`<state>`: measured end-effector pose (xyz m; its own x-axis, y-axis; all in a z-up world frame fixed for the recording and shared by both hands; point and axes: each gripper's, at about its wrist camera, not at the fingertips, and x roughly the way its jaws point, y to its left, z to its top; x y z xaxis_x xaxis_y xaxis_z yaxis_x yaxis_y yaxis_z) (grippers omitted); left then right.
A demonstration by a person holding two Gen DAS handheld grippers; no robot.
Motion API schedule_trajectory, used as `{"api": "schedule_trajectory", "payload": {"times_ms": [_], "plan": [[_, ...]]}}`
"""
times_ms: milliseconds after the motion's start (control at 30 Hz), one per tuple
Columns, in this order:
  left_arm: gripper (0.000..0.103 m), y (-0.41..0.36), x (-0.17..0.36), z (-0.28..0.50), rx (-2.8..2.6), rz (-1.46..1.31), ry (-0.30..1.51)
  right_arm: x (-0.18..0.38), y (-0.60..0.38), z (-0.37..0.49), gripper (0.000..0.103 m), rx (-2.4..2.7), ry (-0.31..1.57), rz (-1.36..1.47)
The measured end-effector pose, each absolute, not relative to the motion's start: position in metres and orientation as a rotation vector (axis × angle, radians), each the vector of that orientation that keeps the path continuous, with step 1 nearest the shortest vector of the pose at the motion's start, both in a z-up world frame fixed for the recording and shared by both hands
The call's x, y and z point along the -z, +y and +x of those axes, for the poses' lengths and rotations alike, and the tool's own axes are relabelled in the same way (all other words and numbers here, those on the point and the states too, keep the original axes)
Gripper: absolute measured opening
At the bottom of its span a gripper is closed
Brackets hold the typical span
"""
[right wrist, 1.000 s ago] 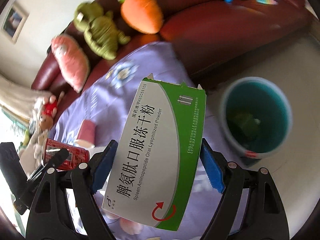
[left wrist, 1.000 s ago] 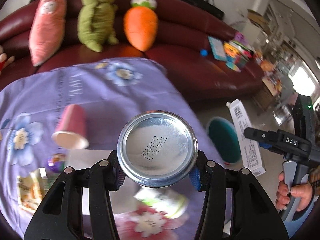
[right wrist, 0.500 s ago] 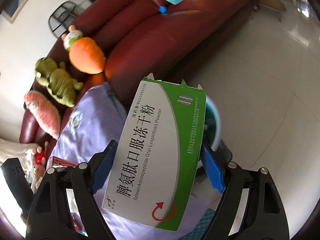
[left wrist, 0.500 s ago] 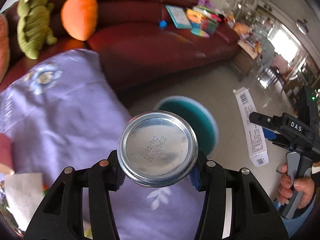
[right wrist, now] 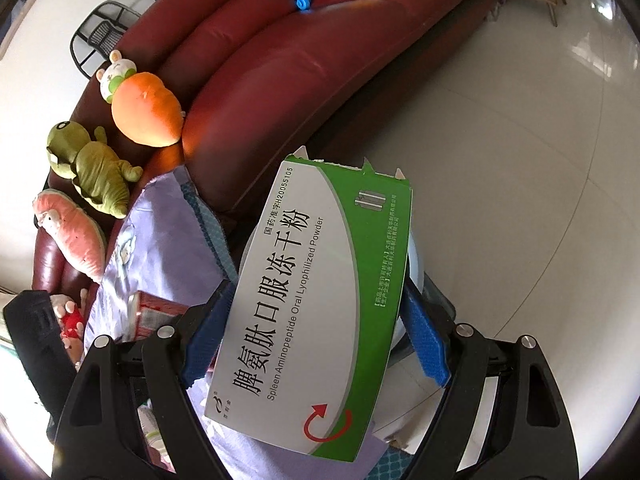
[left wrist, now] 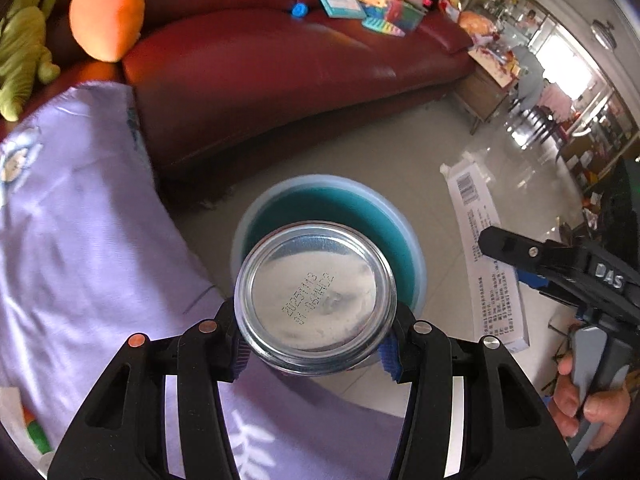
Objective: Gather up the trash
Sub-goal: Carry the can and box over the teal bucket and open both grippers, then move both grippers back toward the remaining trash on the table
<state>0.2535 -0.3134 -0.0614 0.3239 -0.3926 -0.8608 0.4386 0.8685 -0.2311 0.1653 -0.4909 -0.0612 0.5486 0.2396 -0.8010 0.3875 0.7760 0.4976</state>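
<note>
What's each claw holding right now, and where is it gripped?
Left claw clamps the silver metal can by its sides. Right claw clamps the green-and-white medicine box by its long edges.

The left gripper (left wrist: 315, 334) clamps a drink can (left wrist: 315, 299) between both fingers, silver base with a printed date code toward the camera. Beyond the can, a teal bin (left wrist: 394, 236) stands on the floor beside the purple-clothed table (left wrist: 80, 260). At right, the right gripper (left wrist: 520, 256) holds a white medicine box (left wrist: 486, 256).
</note>
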Motion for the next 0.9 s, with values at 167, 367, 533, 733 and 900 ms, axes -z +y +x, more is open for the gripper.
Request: {"api": "schedule_trajectory", "payload": {"times_ms": [167, 367, 533, 733, 900], "plan": [[0.065, -0.327, 0.094, 0.254, 0.543, 0.097, 1.183, 0.068, -0.490, 0.174, 0.078, 0.095, 1.023, 0.690], [0.065, -0.311, 0.110, 0.254, 0.516, 0.072, 1.220, 0.080, -0.484, 0.185, 0.078, 0.082, 1.048, 0.684], [0.065, -0.296, 0.102, 0.248, 0.509, 0.049, 1.202, 0.090, -0.471, 0.196, 0.078, 0.063, 1.077, 0.665], [0.083, -0.284, 0.091, 0.239, 0.500, 0.020, 1.177, 0.099, -0.461, 0.202, 0.079, 0.063, 1.123, 0.683], [0.084, -0.274, 0.084, 0.232, 0.498, 0.002, 1.169, 0.089, -0.461, 0.189, 0.079, 0.090, 1.110, 0.663]]}}
